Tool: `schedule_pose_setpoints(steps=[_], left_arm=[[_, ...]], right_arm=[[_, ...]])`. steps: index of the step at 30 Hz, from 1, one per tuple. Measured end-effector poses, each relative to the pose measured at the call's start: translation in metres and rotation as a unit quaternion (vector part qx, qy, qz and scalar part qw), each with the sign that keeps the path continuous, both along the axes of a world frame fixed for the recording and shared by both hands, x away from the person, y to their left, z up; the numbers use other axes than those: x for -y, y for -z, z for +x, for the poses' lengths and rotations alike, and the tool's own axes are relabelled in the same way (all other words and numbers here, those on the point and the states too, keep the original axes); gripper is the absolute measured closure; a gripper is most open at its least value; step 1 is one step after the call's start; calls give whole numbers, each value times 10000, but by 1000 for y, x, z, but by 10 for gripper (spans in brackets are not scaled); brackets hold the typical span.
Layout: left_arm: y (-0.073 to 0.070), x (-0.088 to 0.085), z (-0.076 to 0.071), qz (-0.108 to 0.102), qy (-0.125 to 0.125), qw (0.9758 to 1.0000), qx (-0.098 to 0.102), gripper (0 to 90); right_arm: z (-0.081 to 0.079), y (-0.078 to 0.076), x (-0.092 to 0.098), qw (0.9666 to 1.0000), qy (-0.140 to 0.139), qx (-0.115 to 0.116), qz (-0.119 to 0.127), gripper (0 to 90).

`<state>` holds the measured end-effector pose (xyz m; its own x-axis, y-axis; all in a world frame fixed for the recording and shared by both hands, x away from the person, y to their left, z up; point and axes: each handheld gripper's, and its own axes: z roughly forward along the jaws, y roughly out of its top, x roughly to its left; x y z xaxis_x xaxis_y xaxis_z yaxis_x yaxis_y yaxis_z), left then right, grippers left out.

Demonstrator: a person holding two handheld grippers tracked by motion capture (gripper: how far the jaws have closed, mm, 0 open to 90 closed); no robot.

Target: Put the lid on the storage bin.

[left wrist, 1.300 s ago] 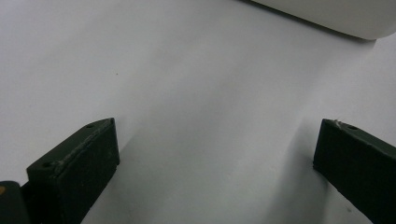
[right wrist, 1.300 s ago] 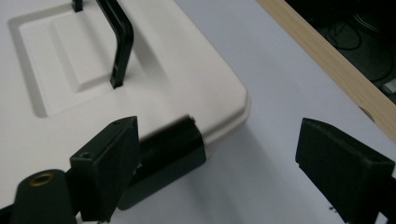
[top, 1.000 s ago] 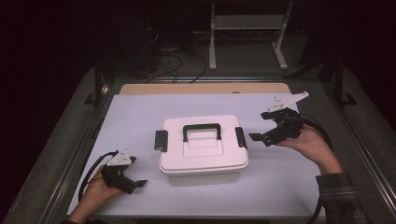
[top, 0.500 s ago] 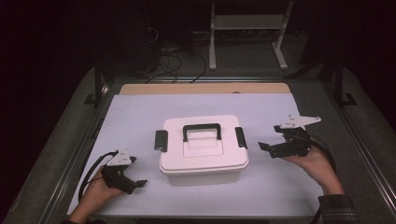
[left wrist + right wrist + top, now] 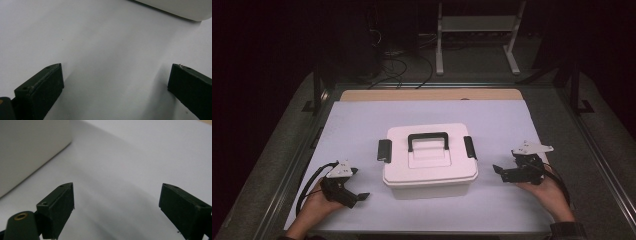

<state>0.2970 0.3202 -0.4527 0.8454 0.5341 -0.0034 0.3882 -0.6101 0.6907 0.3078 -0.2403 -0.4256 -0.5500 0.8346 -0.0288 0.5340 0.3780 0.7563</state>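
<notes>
A white plastic box (image 5: 430, 167) with a black carry handle (image 5: 428, 139) and a black latch (image 5: 384, 150) on each side stands shut in the middle of the white table sheet (image 5: 362, 125). My left gripper (image 5: 359, 184) rests low on the sheet at the box's front left, open, jaws pointing right. In the left gripper view its jaws (image 5: 116, 72) span bare sheet, with the box's corner (image 5: 175, 7) at the top right. My right gripper (image 5: 501, 173) hovers low just right of the box, open, jaws pointing at its side. The right gripper view shows this gripper (image 5: 117, 190) wide apart over the sheet, with the box wall (image 5: 25, 150) at the upper left.
A wooden strip (image 5: 432, 95) runs along the sheet's far edge. Metal rails (image 5: 317, 95) frame the table. A white stand (image 5: 474, 35) and cables (image 5: 397, 65) sit on the dark floor behind. Bare sheet lies left, right and behind the box.
My right gripper has come down and toward the near edge, from beside the box's far right corner to low beside its right side. The left gripper has stayed put.
</notes>
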Motion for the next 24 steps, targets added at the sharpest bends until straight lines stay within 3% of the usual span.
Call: schedule_pose_setpoints(steps=[5, 10, 16, 19, 24], left_arm=[[0, 0, 0, 21, 15, 10000, 2, 0], [0, 0, 0, 21, 15, 10000, 2, 0], [0, 0, 0, 21, 15, 10000, 2, 0], [0, 0, 0, 22, 16, 10000, 3, 0], [0, 0, 0, 23, 16, 10000, 3, 0]], right_arm=[[-6, 15, 1, 9999, 128, -82, -15, 122], [-10, 27, 0, 9995, 216, -141, -184, 110], [-12, 31, -2, 9992, 272, -144, -236, 96], [-11, 32, -1, 9993, 276, -183, -193, 96], [-6, 33, 4, 9985, 297, -450, 12, 85]])
